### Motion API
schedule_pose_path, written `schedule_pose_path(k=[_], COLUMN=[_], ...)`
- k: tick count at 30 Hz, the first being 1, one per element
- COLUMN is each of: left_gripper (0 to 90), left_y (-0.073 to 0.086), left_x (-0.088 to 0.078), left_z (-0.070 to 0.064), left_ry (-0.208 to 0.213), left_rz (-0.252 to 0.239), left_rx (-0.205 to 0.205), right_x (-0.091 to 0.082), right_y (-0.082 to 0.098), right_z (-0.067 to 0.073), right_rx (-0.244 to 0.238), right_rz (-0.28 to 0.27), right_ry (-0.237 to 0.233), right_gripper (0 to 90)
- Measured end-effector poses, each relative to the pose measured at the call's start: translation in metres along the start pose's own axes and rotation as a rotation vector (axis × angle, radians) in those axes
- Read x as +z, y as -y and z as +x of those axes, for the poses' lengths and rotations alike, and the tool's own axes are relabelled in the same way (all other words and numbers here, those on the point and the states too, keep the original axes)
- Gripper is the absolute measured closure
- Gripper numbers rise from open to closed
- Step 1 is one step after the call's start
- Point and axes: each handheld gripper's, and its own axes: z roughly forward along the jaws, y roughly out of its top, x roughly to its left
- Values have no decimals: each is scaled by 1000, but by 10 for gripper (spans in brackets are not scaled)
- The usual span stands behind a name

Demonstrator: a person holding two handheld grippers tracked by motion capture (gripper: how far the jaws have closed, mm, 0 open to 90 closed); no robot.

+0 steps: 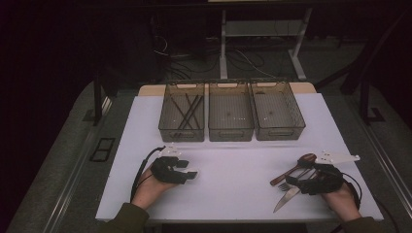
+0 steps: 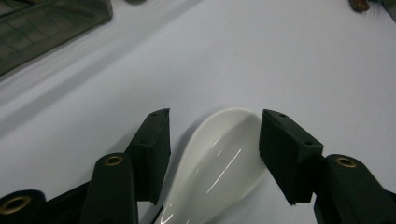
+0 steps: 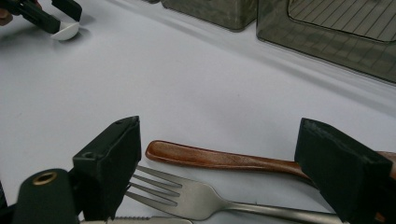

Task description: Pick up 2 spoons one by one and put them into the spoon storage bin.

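Note:
A white ceramic spoon (image 2: 219,158) lies on the white table, its bowl between the jaws of my left gripper (image 2: 217,119). The jaws stand apart around it and there is a gap at the left pad (image 2: 154,149). In the high view that gripper (image 1: 189,170) sits at the front left with the white spoon (image 1: 193,174) at its tips. My right gripper (image 3: 222,126) is open wide, low over a wooden spoon's handle (image 3: 210,158) and a metal fork (image 3: 187,198). At the front right of the high view, the right gripper (image 1: 291,180) rests over the wooden spoon (image 1: 296,167) and a knife (image 1: 284,199).
Three grey see-through bins stand in a row at the back of the table: left (image 1: 182,137), middle (image 1: 231,133), right (image 1: 280,132). The left one holds several dark thin sticks (image 1: 187,110). The table's front edge (image 1: 218,219) lies just behind both hands.

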Motion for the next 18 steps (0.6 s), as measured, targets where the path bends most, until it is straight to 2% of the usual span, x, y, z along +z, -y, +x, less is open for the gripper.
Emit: schedule_pose_path(k=[10,18], left_gripper=[407,468], left_y=[2,4], left_x=[2,1], left_z=[-1,-1], left_ry=[15,55], left_rz=[31,45], left_rx=[29,49], right_x=[0,0], right_y=[0,0], right_z=[0,0], right_rx=[-1,-1], right_rz=[0,0], right_ry=[0,0], right_gripper=[140,140])
